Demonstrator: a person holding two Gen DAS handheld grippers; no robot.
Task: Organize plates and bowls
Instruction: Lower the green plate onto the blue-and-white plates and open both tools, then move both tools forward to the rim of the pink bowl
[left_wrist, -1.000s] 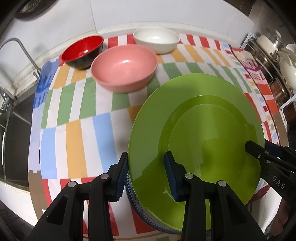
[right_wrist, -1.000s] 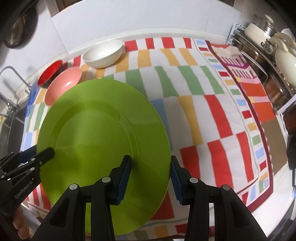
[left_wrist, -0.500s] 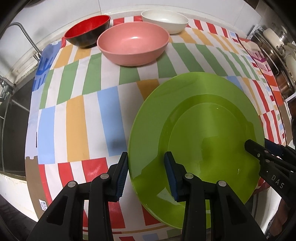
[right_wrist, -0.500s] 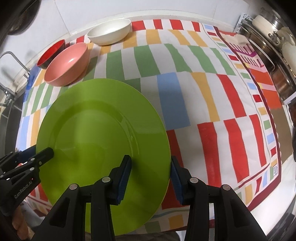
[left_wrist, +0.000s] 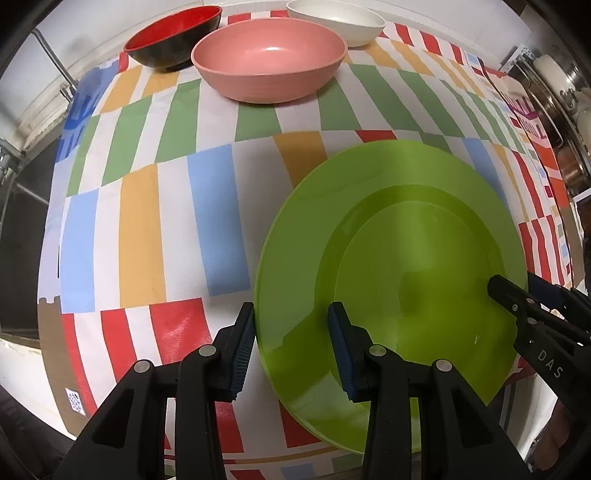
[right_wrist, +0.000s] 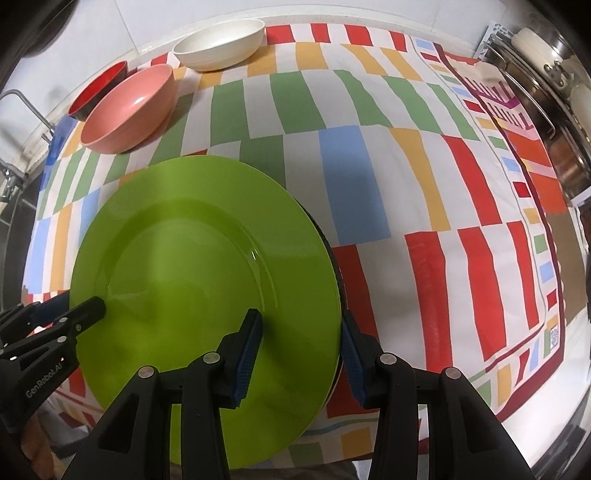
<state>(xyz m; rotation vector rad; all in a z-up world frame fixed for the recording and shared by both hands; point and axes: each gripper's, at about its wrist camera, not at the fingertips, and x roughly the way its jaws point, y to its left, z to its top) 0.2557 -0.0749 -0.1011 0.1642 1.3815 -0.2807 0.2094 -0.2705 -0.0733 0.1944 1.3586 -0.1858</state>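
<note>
A large green plate (left_wrist: 406, 251) is held above the striped cloth by both grippers. My left gripper (left_wrist: 291, 347) is shut on its left rim. My right gripper (right_wrist: 301, 354) is shut on its right rim, and the plate fills the lower left of the right wrist view (right_wrist: 203, 277). The right gripper also shows in the left wrist view (left_wrist: 517, 302); the left gripper shows in the right wrist view (right_wrist: 74, 317). A pink bowl (left_wrist: 269, 59), a red and black bowl (left_wrist: 171, 35) and a white bowl (left_wrist: 336, 20) stand at the far edge of the cloth.
The striped cloth (left_wrist: 147, 229) covers the counter. A sink with a tap (left_wrist: 22, 177) lies to the left. Metal pots and a rack (right_wrist: 554, 74) stand at the right. A white tiled wall runs behind the bowls.
Both grippers have carried the green plate up and forward toward the bowls. The blue-rimmed dish seen under the plate a second ago is out of view in the left wrist frame.
</note>
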